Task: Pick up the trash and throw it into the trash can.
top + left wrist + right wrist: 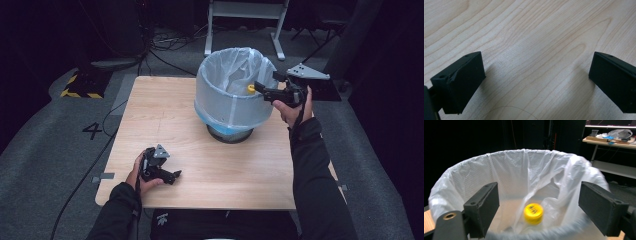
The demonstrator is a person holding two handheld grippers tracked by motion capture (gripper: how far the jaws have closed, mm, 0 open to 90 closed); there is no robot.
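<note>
Biggest thing here is the wooden table [165,125], and on it sits a round bin [231,132] lined with a thin white plastic bag [524,167] folded over the rim. Down inside the bag there's a small bottle with a bright yellow cap [533,213], a bit blurry. The right gripper [259,86] hangs over the rim, jaws spread, nothing between them. The left gripper [175,176] rests low on the table, jaws wide apart too.

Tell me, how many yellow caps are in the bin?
1. The yellow cap sits inside the white bag lining the bin, on what looks like a clear bottle. The right tool hangs open just above it. More could be hidden under the bag's folds.
</note>
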